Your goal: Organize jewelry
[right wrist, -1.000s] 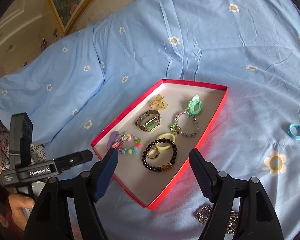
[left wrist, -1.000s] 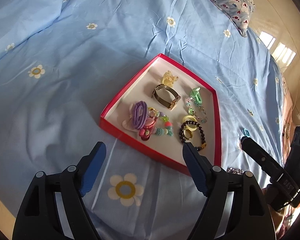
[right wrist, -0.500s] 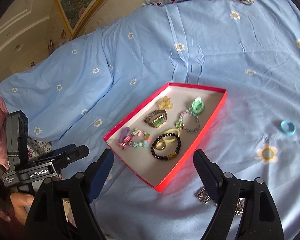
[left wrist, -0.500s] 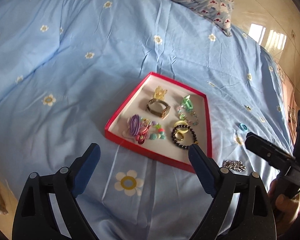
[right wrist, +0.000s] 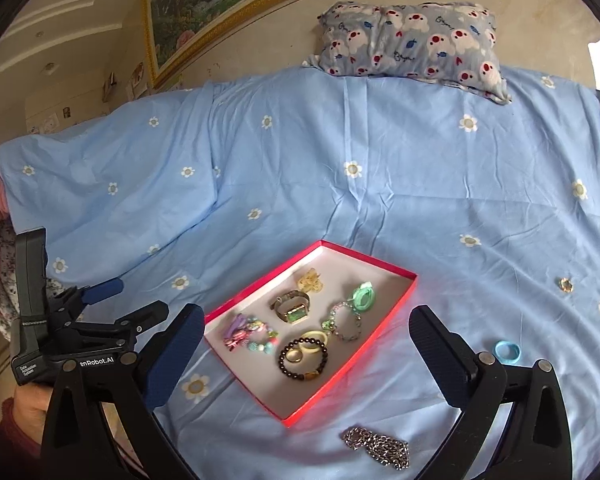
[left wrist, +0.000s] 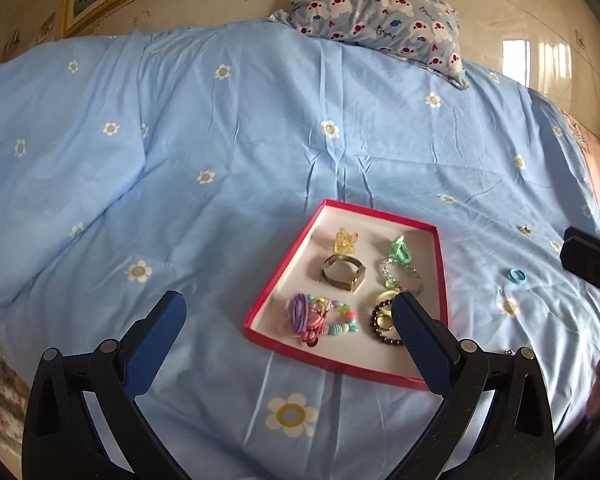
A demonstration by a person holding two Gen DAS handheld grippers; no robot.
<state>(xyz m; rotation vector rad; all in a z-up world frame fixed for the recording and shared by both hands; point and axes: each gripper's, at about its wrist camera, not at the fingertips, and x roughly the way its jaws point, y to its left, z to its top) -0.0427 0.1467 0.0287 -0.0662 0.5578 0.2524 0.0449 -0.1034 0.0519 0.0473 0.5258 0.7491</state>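
Note:
A shallow red tray [left wrist: 278, 276] [right wrist: 396, 296] lies on the blue bedspread and holds a watch [left wrist: 342, 274] [right wrist: 292, 308], a dark bead bracelet [right wrist: 304, 360], a yellow clip [left wrist: 345, 240], green and purple hair ties and beaded bracelets. A silver chain [right wrist: 378, 448], a blue ring [right wrist: 507, 351] [left wrist: 516, 276] and a small gold ring [right wrist: 565, 285] lie on the spread outside the tray. My left gripper [left wrist: 288, 320] and right gripper [right wrist: 306, 328] are both open and empty, held above the bed short of the tray.
A patterned pillow [right wrist: 412, 44] [left wrist: 380, 20] rests at the head of the bed against the wall. A gold-framed painting [right wrist: 236, 4] hangs above. The left gripper's body [right wrist: 60, 336] shows at the lower left of the right wrist view.
Both grippers have pulled back and up from the tray, so the tray looks smaller and the pillow and wall have come into view. Both stay open.

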